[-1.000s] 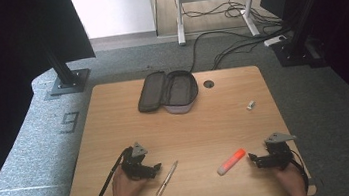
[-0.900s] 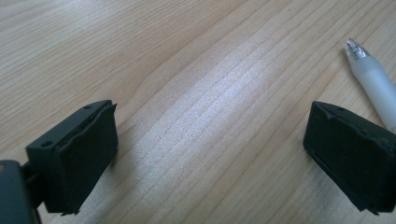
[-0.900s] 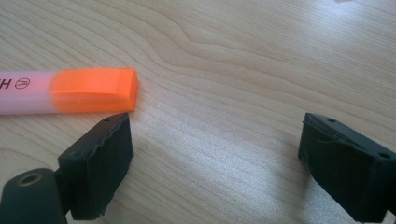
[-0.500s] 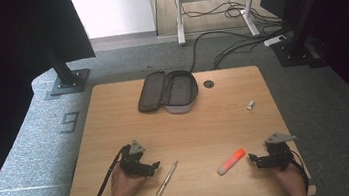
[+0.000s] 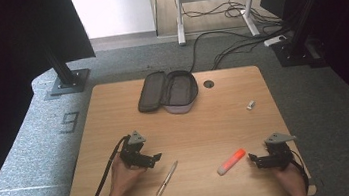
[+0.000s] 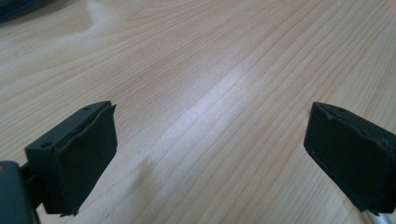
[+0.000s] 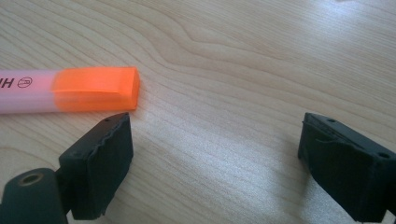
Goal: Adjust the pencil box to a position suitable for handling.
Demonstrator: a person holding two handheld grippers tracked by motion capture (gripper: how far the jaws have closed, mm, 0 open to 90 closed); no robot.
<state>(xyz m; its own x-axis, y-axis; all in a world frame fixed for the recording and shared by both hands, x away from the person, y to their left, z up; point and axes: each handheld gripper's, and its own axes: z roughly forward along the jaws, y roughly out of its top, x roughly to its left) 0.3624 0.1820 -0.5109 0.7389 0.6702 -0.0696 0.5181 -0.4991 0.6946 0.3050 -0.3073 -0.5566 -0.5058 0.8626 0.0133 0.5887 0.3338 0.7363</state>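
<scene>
An orange highlighter [image 5: 231, 161] lies on the wooden table [image 5: 191, 126] near the front right; its orange cap [image 7: 95, 87] sits just beyond the left jaw in the right gripper view. My right gripper [image 5: 254, 160] rests a little to its right, open, with bare wood between the jaws [image 7: 212, 158]. A silver pen [image 5: 166, 179] lies at the front centre. My left gripper [image 5: 156, 159] is held just left of the pen, open and holding nothing [image 6: 210, 154]; a sliver of the pen's tip [image 6: 380, 218] shows by its right jaw.
An open dark pencil case [image 5: 167, 92] lies at the table's back centre, beside a round cable hole [image 5: 208, 83]. A small pale object [image 5: 250, 104] sits at the right. Black stands and cables occupy the floor behind the table.
My left gripper has risen slightly and moved a little away from the front edge. The right gripper, highlighter and pen have stayed put.
</scene>
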